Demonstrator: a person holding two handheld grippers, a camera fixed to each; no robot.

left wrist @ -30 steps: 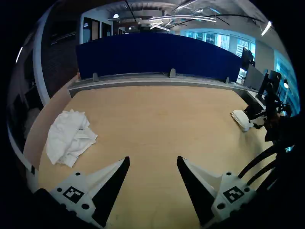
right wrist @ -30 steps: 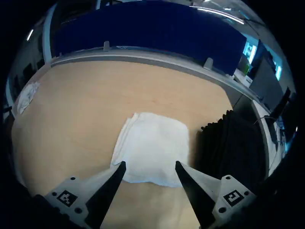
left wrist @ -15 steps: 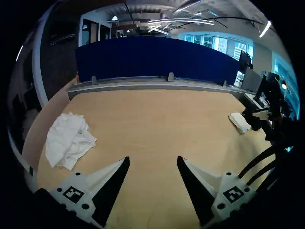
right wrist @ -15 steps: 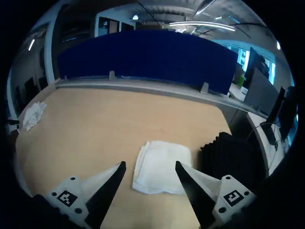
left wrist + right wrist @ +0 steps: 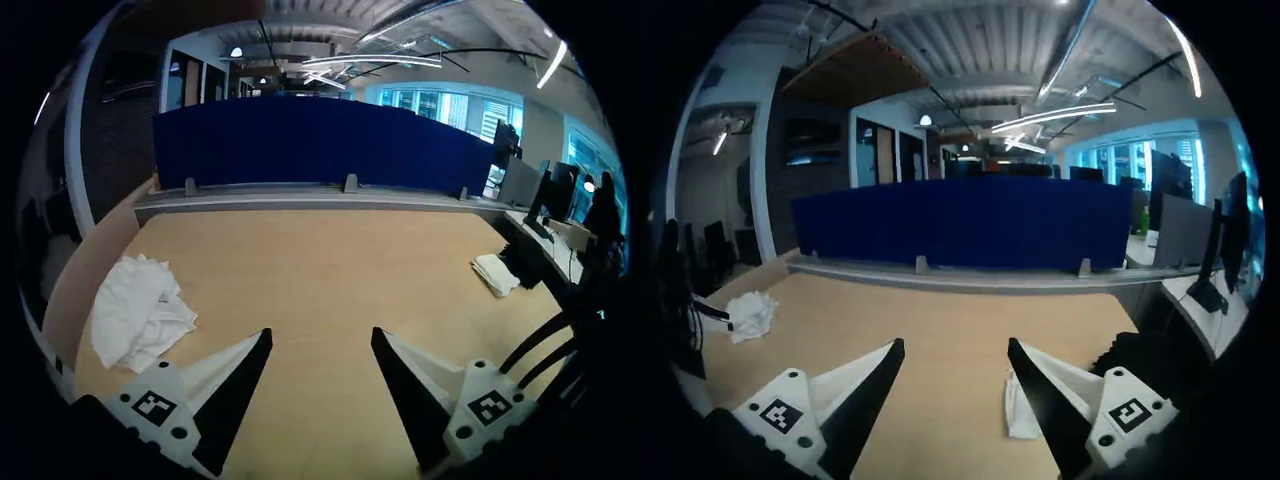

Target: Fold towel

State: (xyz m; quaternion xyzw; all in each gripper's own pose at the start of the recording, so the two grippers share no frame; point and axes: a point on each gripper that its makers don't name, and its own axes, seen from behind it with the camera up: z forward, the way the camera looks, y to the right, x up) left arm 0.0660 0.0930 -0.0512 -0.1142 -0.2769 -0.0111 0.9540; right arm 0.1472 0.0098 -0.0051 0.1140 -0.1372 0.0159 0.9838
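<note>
A crumpled white towel (image 5: 136,322) lies at the left side of the wooden table (image 5: 336,264) in the left gripper view, ahead and left of my left gripper (image 5: 320,336), which is open and holds nothing. A folded white towel (image 5: 495,274) rests near the table's right edge. In the right gripper view the same folded towel (image 5: 1014,408) shows partly behind my right finger, low in the frame, and the crumpled towel (image 5: 750,314) lies far left. My right gripper (image 5: 954,346) is open and empty, raised above the table.
A blue partition (image 5: 320,140) on a grey rail runs along the table's far edge. A black ribbed object (image 5: 1140,352) sits at the right edge beside the folded towel. Monitors (image 5: 552,188) and a black chair frame (image 5: 552,352) stand to the right.
My right gripper has lifted and drawn back from the folded towel, tilting up so the room fills its view. The left gripper has shifted slightly; both towels lie still.
</note>
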